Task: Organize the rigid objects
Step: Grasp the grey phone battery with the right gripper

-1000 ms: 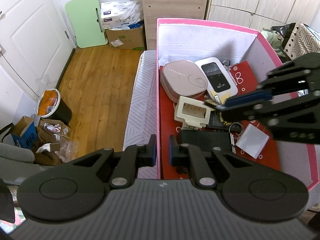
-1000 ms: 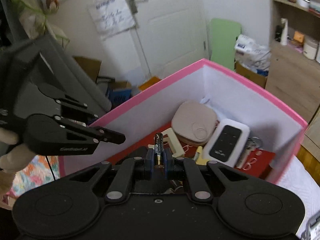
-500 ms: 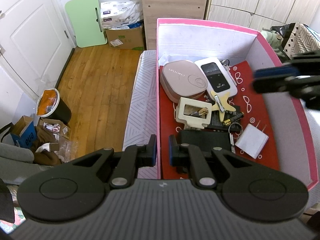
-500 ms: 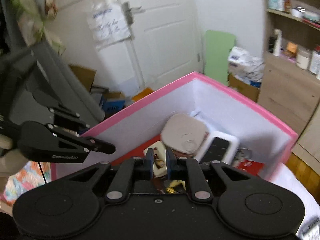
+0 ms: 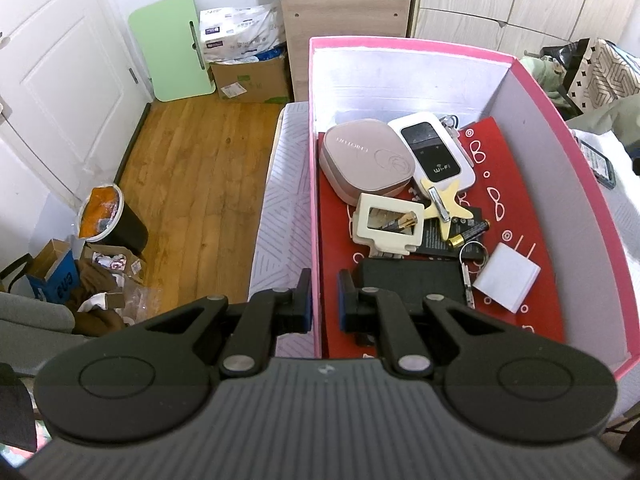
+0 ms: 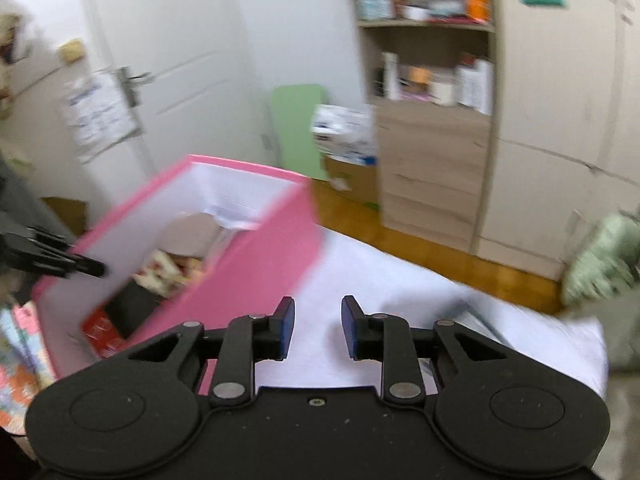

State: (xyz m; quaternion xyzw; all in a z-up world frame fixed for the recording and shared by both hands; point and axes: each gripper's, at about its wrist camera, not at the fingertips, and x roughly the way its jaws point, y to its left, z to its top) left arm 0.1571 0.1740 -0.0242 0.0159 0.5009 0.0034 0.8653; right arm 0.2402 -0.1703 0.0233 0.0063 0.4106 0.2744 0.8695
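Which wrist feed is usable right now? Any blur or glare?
Left wrist: sharp, evenly lit, fisheye bowing at the edges; pink box contents legible. Right wrist: heavy motion blur across box and shelves; only the right tool is crisp, empty, jaws opening.

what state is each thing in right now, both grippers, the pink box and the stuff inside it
left gripper: shut on the pink box wall
right gripper: fingers opening, nothing between them, outside the box
pink box: open-topped, part filled
pink case: lid closed, lying flat
wifi router: face up, screen dark
cream frame: flat, a battery lying in it
loose battery: on its side
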